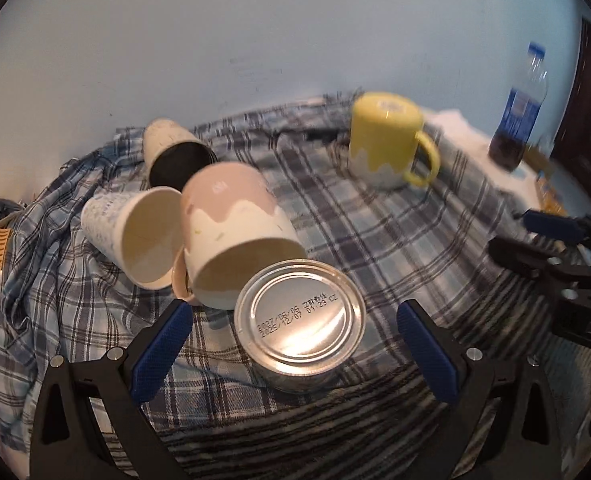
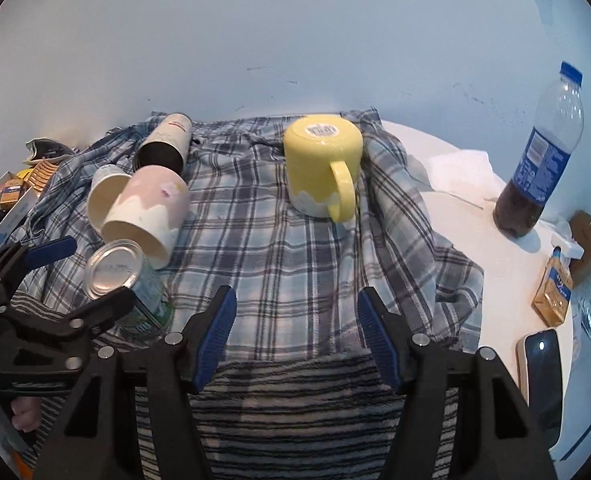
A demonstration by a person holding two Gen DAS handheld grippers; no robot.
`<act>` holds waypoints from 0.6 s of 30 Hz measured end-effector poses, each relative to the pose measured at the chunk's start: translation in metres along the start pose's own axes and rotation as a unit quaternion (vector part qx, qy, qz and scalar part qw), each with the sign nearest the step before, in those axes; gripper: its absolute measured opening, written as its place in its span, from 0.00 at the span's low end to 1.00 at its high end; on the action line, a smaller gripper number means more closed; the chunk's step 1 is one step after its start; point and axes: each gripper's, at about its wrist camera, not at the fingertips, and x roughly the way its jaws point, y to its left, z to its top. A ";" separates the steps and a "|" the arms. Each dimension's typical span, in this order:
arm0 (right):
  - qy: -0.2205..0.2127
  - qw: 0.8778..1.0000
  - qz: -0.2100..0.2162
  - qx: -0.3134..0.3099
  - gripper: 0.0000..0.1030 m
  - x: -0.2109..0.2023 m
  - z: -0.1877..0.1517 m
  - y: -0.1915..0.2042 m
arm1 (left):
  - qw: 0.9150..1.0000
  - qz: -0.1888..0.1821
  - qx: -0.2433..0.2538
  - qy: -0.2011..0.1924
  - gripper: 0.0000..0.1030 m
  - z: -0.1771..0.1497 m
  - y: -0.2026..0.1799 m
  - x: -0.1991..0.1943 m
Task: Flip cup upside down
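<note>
clutter of boxes and packets sits at the far left edge of the table, well left of the yellow mug, which serves as the landmark. next, still left of the yellow mug, comes a cluster of cups lying on their sides on the plaid cloth: a dark-lined paper cup farthest back, a white paper cup in front of it, and a pink-and-cream mug touching the white one, its mouth facing the camera. just in front of the pink mug a silver tin can stands with its stamped end up, nearer the viewer than the yellow mug. the left gripper hangs around that can with its jaws spread wide, a blue pad on either side and neither touching it. a striped cloth lies at the near edge, below the yellow mug. the right gripper hovers over the plaid cloth straight in front of the yellow mug, jaws wide and holding nothing. the yellow mug itself stands upside down on the plaid cloth, base with a sticker on top, handle toward the viewer. right of it lies bare white table, crumpled white tissue, then a plastic bottle with dark liquid low inside, a small carton and a dark phone.
</note>
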 end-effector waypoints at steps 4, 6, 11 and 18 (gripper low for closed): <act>0.006 1.000 0.002 -0.001 0.60 0.004 -0.003 -0.003 | 0.999 -0.017 -0.025 0.026 0.66 0.004 0.009 0.009; 0.006 1.000 0.001 -0.004 0.60 0.005 -0.003 -0.002 | 0.999 -0.019 -0.028 0.021 0.65 0.003 0.013 0.005; 0.008 1.000 0.002 -0.013 0.60 0.010 0.000 0.007 | 0.999 0.012 -0.021 -0.023 0.65 0.001 0.030 -0.017; 0.005 0.999 0.013 -0.040 0.60 0.008 0.003 0.034 | 0.998 0.014 -0.028 -0.052 0.65 0.018 0.052 0.007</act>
